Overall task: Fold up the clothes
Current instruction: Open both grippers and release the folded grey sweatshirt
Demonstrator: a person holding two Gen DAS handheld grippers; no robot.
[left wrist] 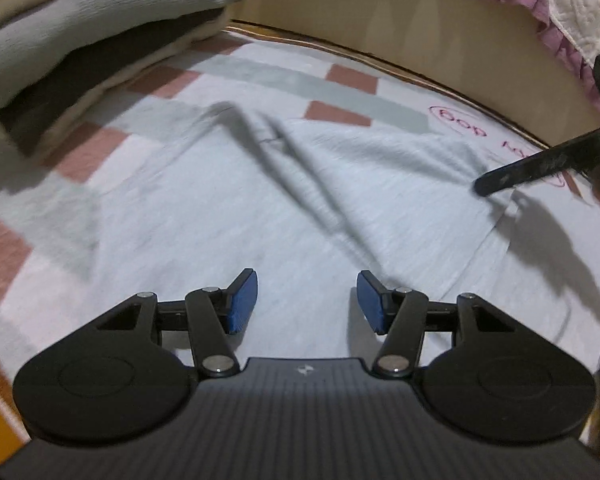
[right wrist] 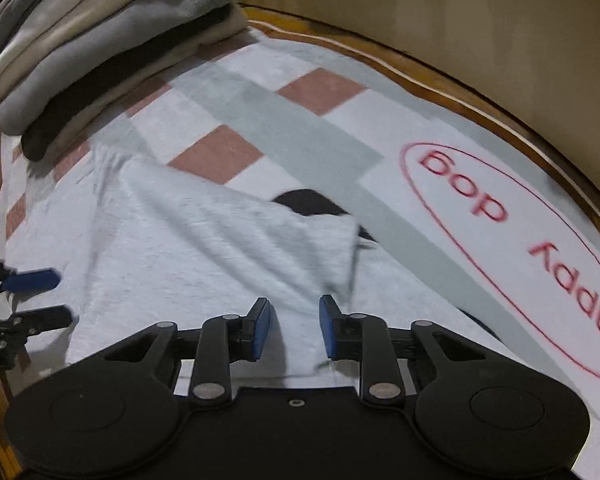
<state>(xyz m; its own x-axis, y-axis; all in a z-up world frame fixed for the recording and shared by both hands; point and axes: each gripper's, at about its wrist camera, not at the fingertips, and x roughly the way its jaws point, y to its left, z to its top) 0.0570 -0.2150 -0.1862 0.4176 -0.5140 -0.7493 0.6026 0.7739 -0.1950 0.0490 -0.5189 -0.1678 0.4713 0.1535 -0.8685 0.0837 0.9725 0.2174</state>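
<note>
Checkered towel [right wrist: 312, 128] covered the table, a folded stack [right wrist: 100, 52] at its far-left corner. Light grey garment [left wrist: 236, 216] lay wrinkled mid-towel beneath left gripper [left wrist: 306, 300] and right gripper [right wrist: 294, 328], both parted, gripping nothing.

Upside-down red lettering, readable as "happy dog" [right wrist: 512, 236], is printed inside a red oval on the checked cloth [right wrist: 316, 128], far right.

A pale grey shirt [right wrist: 204, 248] lies on a blanket [right wrist: 320, 128] of white, grey and pink squares — grey, cream and black folded clothes [right wrist: 100, 52] sit upper left.
</note>
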